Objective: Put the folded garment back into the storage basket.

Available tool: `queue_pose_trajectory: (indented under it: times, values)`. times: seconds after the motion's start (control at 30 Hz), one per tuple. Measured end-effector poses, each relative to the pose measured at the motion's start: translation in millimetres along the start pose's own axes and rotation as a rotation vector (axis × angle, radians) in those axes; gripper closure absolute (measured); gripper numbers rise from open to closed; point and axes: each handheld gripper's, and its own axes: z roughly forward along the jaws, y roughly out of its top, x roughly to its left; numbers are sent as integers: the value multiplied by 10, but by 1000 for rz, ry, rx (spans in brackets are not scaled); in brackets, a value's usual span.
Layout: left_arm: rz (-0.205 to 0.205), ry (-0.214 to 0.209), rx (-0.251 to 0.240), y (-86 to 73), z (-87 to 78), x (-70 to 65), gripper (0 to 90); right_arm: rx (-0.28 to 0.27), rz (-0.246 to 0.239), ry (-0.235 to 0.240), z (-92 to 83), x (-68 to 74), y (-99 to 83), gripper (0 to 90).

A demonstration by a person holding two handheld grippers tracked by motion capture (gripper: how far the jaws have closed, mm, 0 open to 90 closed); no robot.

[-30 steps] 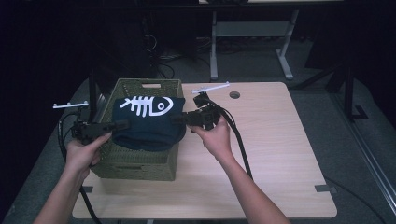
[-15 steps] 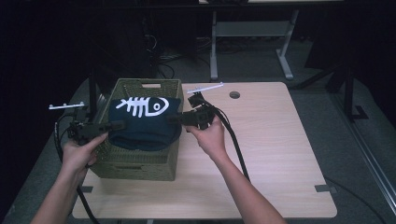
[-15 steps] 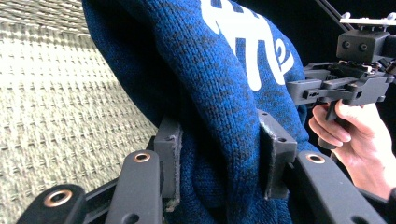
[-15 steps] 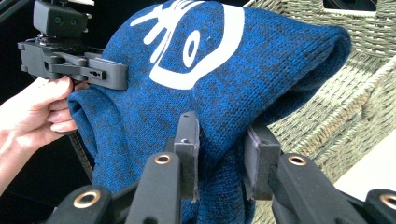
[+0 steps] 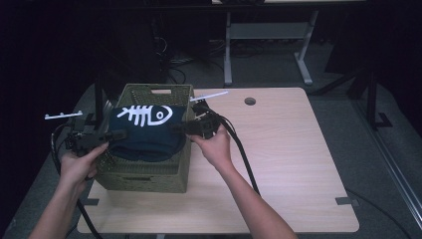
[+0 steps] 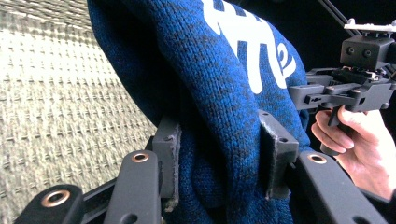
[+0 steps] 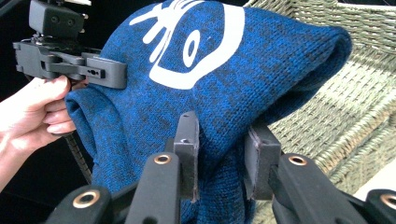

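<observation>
Grippers, left [image 5: 121, 134] and right [image 5: 177, 127], each pinch one side of the folded dark-blue knitted garment with white fishbone print [image 5: 145, 130], suspending it level above the green woven basket [image 5: 144, 174], probably for lowering in.

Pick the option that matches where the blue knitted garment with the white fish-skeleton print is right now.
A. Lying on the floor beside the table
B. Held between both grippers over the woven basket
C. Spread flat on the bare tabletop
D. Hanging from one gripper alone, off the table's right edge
B: the left gripper and right gripper each pinch a side of the blue garment, which sits over the woven basket.
</observation>
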Motion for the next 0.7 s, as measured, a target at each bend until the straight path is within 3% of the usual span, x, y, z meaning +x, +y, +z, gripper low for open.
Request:
queue_pose_trajectory:
  times: [0.7]
  values:
    - [-47,43,7,-42,-17,204,569,23,7,-18,259,-11,-14,698]
